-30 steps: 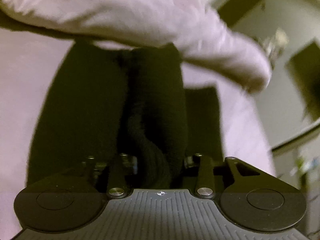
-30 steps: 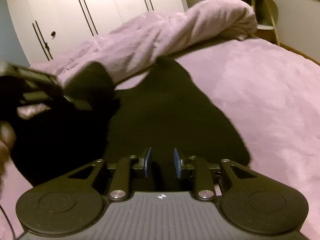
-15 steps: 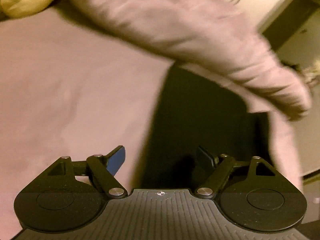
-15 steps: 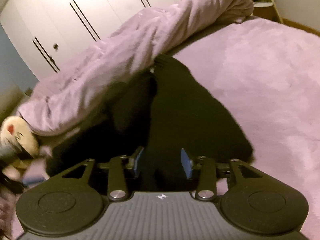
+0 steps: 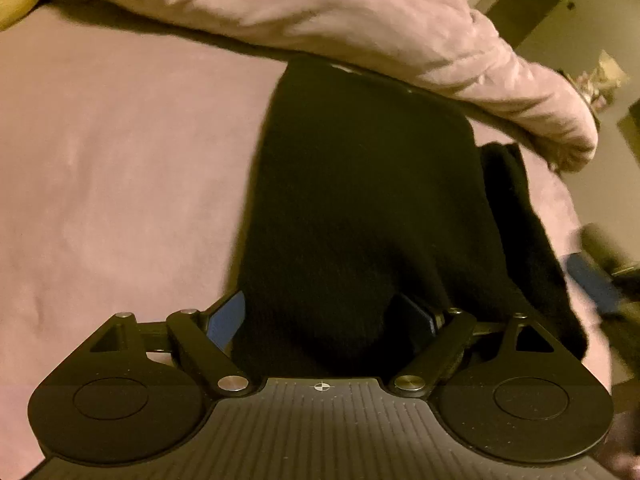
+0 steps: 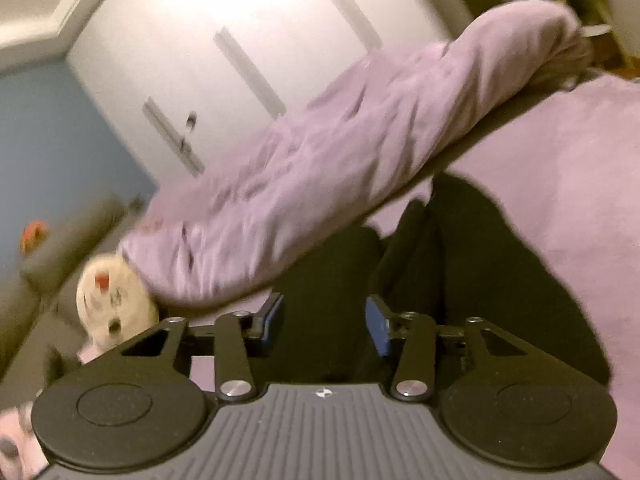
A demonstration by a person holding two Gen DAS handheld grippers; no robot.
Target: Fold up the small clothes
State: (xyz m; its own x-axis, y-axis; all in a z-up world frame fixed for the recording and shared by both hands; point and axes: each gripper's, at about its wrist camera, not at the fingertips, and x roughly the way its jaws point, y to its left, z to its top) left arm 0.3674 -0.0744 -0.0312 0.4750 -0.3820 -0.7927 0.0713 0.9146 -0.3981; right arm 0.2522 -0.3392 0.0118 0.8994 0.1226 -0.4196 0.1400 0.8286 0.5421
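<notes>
The black garment lies flat on the pink bedspread, its far edge tucked just under the rolled pink blanket. The left gripper is spread wide with the near hem of the garment between its fingers; neither blue pad presses the cloth, so nothing is gripped. If it closes here, it may pinch only the top layer, or catch the bedspread as well, and the fold then drags the bedding. A second dark strip of fabric sits to the right of the main panel, and it can shift out of line if the hem is lifted unevenly. The right gripper is likewise parted over the garment, holding nothing. This view is blurred, so a grasp made now risks missing the edge. The blanket overhang can snag the far end of the garment.
</notes>
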